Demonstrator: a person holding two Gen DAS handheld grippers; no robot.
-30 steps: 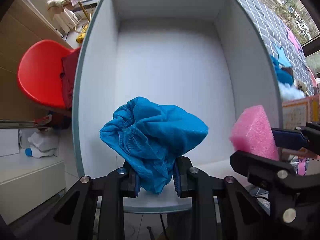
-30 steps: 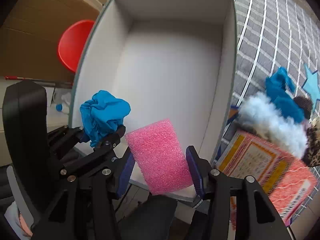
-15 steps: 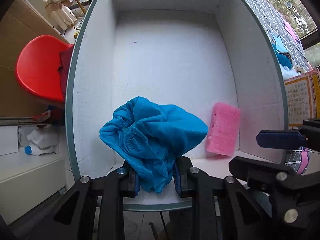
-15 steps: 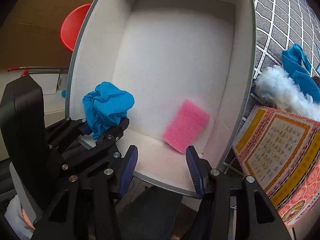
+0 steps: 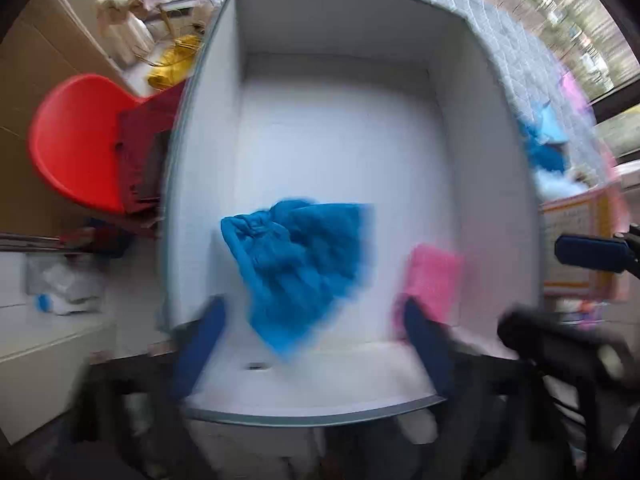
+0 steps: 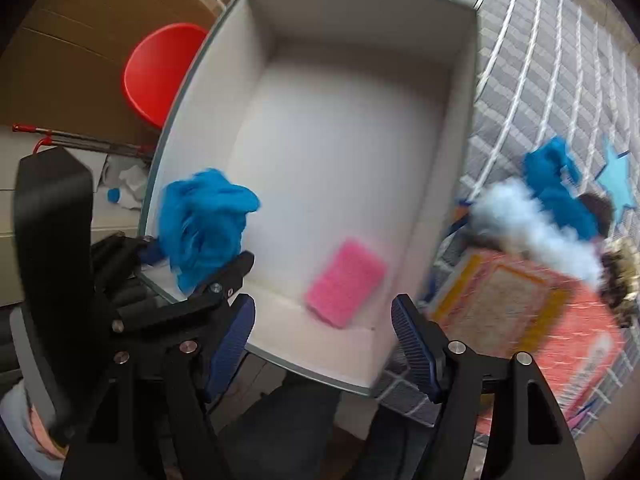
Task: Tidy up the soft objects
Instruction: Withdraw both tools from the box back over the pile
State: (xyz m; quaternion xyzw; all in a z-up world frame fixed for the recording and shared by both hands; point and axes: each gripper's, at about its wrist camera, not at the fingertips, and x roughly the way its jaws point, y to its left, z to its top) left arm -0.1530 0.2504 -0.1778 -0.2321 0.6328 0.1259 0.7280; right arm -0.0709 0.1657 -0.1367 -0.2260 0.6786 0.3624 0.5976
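A big white box [image 5: 208, 184] [image 6: 448, 184] lies below both grippers. My left gripper [image 5: 314, 344] points down over its near end, its jaws opening wide. The crumpled blue cloth [image 5: 304, 272] [image 6: 204, 224] shows between the fingers but clear of both pads, blurred, over the box floor. The pink sponge [image 5: 434, 280] [image 6: 346, 282] lies loose on the box floor near the front right corner. My right gripper [image 6: 324, 344] hangs above the near rim, jaws opening, with nothing between the pads.
A red chair [image 5: 76, 144] [image 6: 156, 68] stands left of the box. Right of it, on a grey grid mat [image 6: 560, 80], lie blue fabric [image 6: 560, 188], white fluff [image 6: 532, 220] and an orange printed box [image 6: 520, 308]. Bottles [image 5: 64, 288] sit low on the left.
The right gripper let the pink sponge fall into the box, then spread wider. The left gripper, shut on the blue cloth until now, has sprung open and the cloth is loose.
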